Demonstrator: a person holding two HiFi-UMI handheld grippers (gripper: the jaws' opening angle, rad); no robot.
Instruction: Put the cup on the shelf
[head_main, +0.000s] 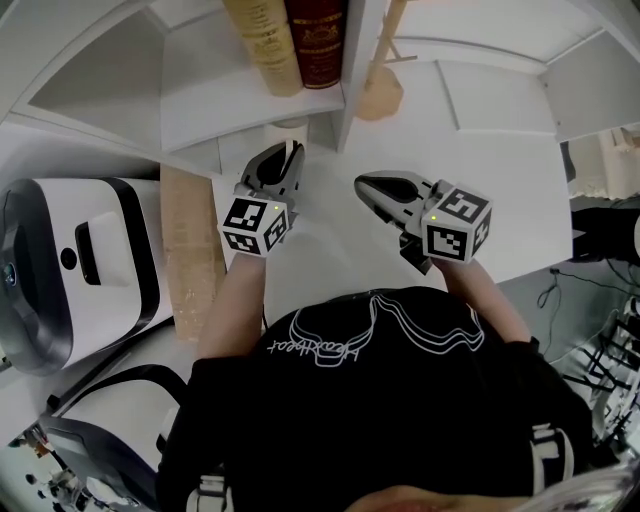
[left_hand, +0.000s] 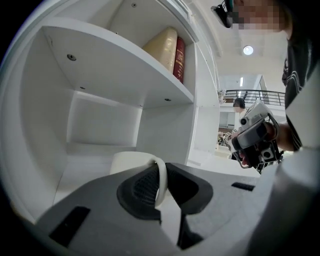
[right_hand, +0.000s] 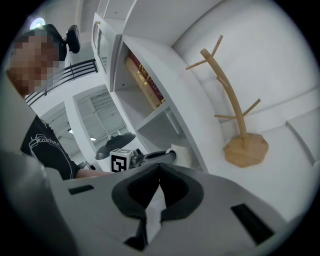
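Observation:
The white cup (left_hand: 131, 162) stands in the lower compartment of the white shelf unit (left_hand: 100, 120), on or just over its floor; I cannot tell which. My left gripper (left_hand: 162, 172) is shut on the cup's thin handle (left_hand: 161, 182), which runs upright between the two dark pads. In the head view the left gripper (head_main: 290, 152) reaches under the shelf board (head_main: 250, 115), with the cup (head_main: 287, 128) just beyond its tips. My right gripper (head_main: 362, 183) hovers over the white table to the right of it. Its jaws (right_hand: 159, 169) are shut with nothing between them.
Two books (head_main: 295, 40) stand on the shelf board above the cup. A wooden mug tree (right_hand: 240, 135) stands on the table (head_main: 500, 150) right of the shelf's side wall. A white and black appliance (head_main: 70, 260) and a pale wooden block (head_main: 190, 250) sit at the left.

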